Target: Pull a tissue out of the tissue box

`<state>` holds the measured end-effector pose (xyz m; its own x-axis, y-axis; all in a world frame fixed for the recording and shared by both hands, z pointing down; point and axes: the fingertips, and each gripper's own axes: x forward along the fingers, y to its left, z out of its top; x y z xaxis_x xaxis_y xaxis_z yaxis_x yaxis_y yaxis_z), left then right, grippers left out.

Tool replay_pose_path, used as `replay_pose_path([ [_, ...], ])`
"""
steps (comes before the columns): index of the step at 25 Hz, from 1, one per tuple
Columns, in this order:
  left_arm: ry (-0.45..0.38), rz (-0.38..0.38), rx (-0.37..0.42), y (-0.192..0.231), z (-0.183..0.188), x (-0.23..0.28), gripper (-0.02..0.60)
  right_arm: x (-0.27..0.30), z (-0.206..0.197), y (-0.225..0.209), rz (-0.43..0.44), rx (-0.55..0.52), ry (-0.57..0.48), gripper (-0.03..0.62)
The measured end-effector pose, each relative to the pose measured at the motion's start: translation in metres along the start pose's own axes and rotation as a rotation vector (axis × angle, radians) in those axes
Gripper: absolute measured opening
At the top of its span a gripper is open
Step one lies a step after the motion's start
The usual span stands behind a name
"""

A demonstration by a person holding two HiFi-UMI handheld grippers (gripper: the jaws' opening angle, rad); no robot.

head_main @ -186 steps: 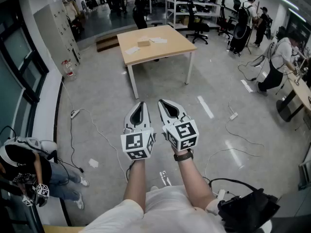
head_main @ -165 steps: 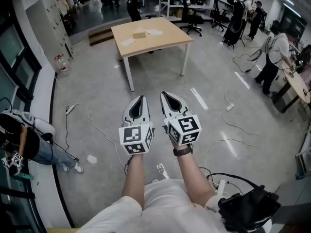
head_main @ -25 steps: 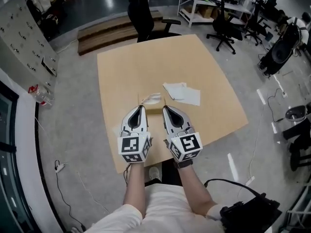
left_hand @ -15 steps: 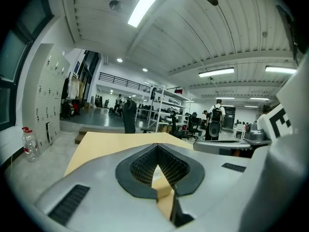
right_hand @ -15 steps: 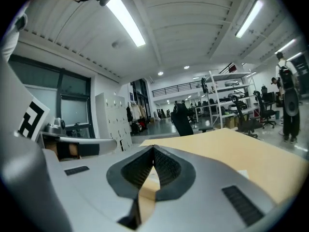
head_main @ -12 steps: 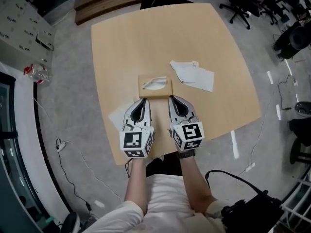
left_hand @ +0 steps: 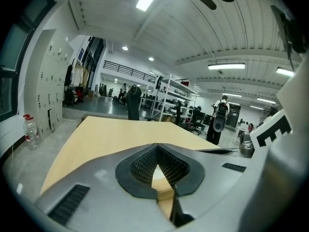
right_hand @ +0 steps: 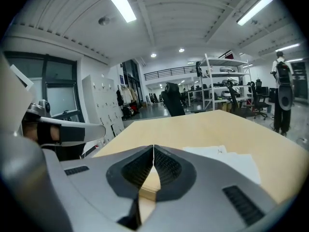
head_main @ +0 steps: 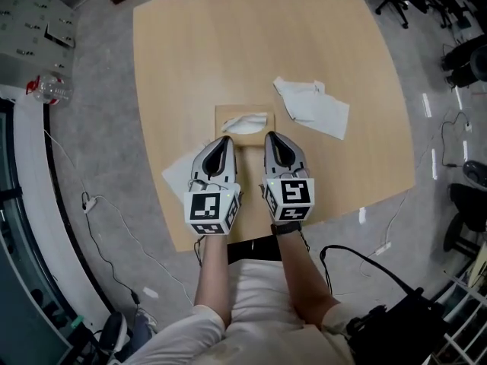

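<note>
The tan tissue box (head_main: 243, 122) lies on the wooden table (head_main: 190, 67), and a white tissue (head_main: 246, 120) sticks up from its slot. My left gripper (head_main: 223, 139) and right gripper (head_main: 272, 135) hover side by side just short of the box's near edge, one at each side of it. Both are shut with nothing between their fingers. In the left gripper view the left gripper (left_hand: 157, 144) has its tips together, with only tan surface showing behind them. The right gripper (right_hand: 153, 146) looks the same in the right gripper view.
Loose white tissues (head_main: 313, 108) lie right of the box, also seen as tissues (right_hand: 227, 159). A white sheet (head_main: 178, 177) lies near the table's front left edge. A plastic bottle (head_main: 50, 90), floor cables (head_main: 114, 226) and a black bag (head_main: 396, 329) surround the table.
The view has closed in on the table since the earliest frames. Over the last second both grippers sank toward the tissue box, which now lies just past their tips.
</note>
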<state>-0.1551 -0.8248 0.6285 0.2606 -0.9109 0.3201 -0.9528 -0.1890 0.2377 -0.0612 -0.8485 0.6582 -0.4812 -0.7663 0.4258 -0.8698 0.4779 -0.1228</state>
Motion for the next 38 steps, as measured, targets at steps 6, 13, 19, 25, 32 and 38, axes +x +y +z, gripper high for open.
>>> replay_pose_path([
  [6,0.041,0.032,-0.031,0.015,-0.014,0.018,0.002,0.028,-0.010,-0.004,0.027,-0.049,0.076,0.005],
  [13,0.059,0.051,-0.041,0.024,-0.023,0.028,0.002,0.049,-0.019,-0.002,0.065,-0.094,0.143,0.141],
  [19,0.064,0.044,-0.026,0.018,-0.019,0.036,0.002,0.064,-0.023,-0.004,0.074,-0.090,0.172,0.141],
  [25,0.063,0.048,-0.016,0.013,-0.011,0.036,0.002,0.073,-0.027,-0.003,0.075,-0.101,0.201,0.130],
  [32,0.056,0.051,-0.007,0.011,-0.007,0.023,0.002,0.064,-0.037,0.008,0.102,-0.098,0.215,0.026],
  [38,0.028,0.050,0.013,0.002,0.007,0.003,0.002,0.044,-0.035,0.018,0.104,-0.111,0.181,0.011],
])
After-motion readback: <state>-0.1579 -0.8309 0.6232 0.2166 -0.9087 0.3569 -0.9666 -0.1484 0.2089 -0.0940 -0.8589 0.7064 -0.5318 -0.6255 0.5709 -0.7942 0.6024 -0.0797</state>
